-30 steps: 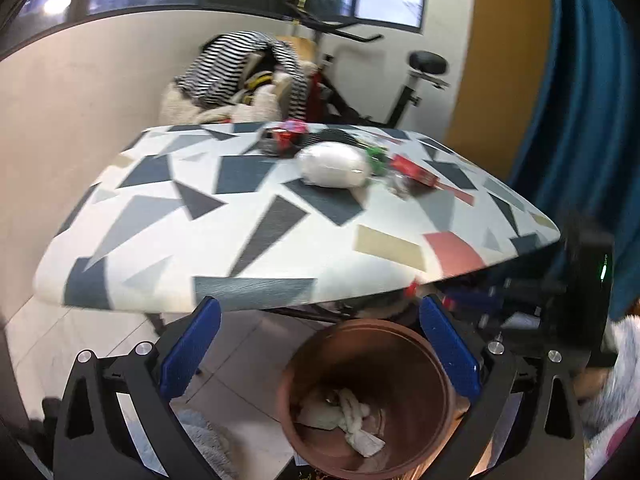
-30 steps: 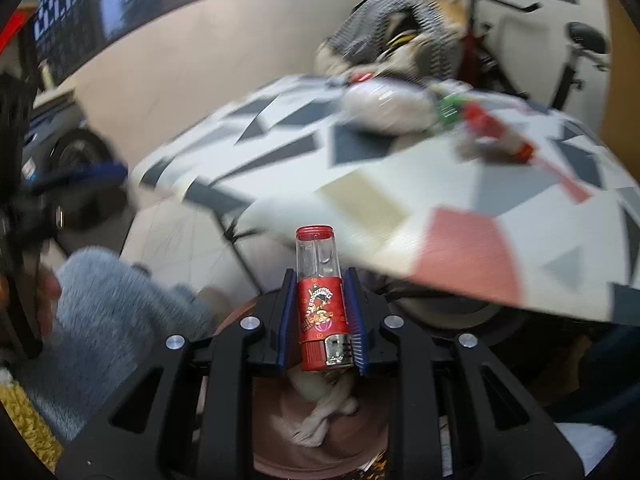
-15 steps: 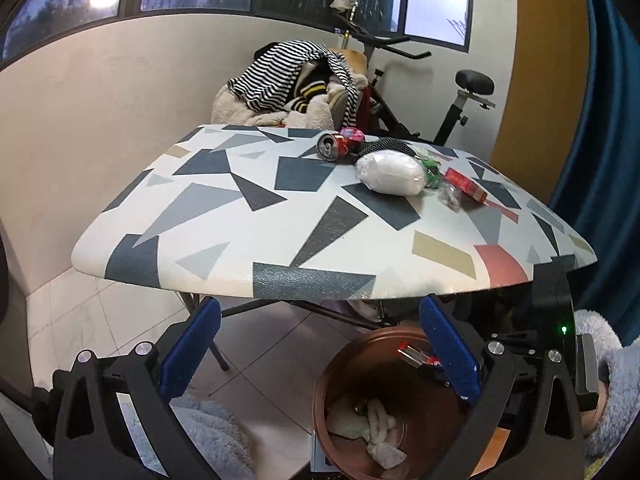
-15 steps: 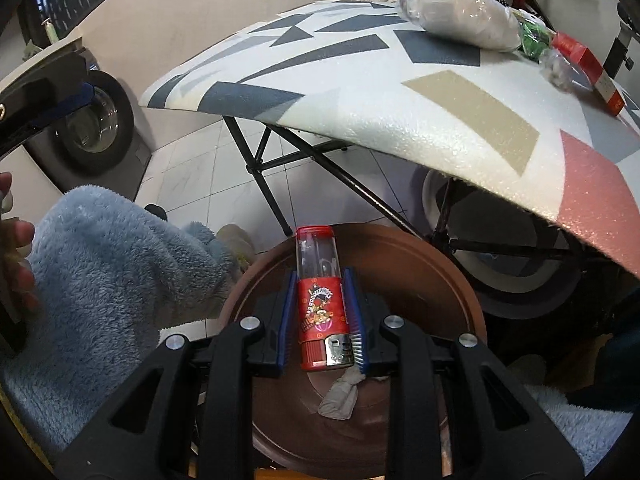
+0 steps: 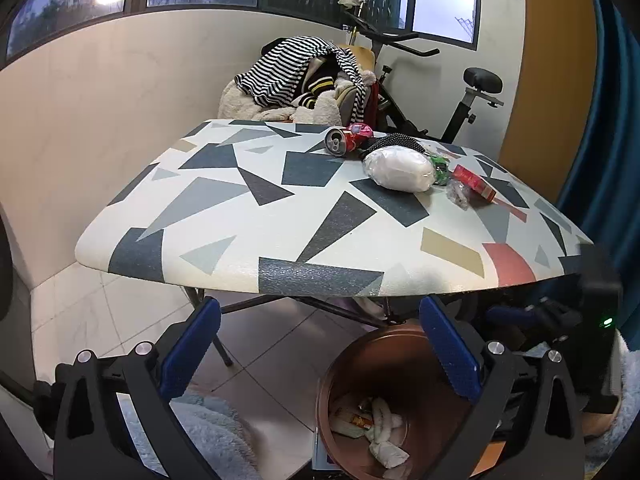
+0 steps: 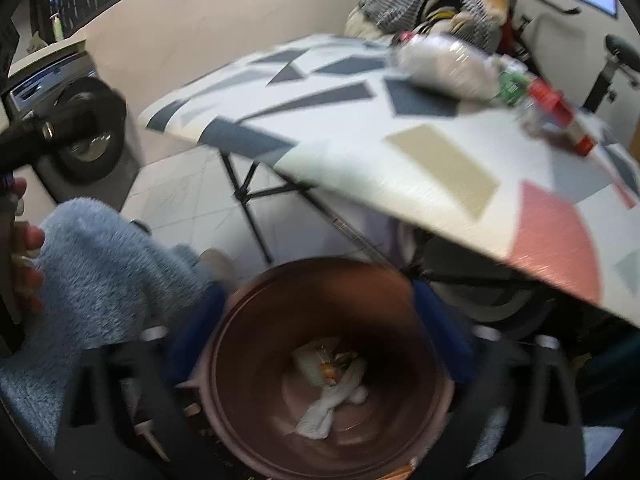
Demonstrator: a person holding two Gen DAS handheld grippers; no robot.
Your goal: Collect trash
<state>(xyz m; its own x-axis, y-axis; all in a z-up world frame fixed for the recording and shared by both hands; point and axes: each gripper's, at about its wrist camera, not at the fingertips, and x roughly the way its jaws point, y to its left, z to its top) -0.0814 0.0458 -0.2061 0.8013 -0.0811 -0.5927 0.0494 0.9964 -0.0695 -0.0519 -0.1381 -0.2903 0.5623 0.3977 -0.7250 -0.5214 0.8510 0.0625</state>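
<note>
Copper-brown bin (image 6: 320,364), below the tabletop (image 5: 280,216) edge: tissue and wrappers inside. My right hand-held gripper (image 6: 320,344), above it, has just sprung apart, nothing between the pads; left hand-held gripper (image 5: 320,348) released too. Soda can (image 5: 340,141), white bag (image 5: 400,170), red box (image 5: 476,182) remain; lift clear before reaching.

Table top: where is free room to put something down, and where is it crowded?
The near and left parts of the table are bare, from the front edge back to the can and the white bag. The far right is crowded: can, bag and red box lie close together.
</note>
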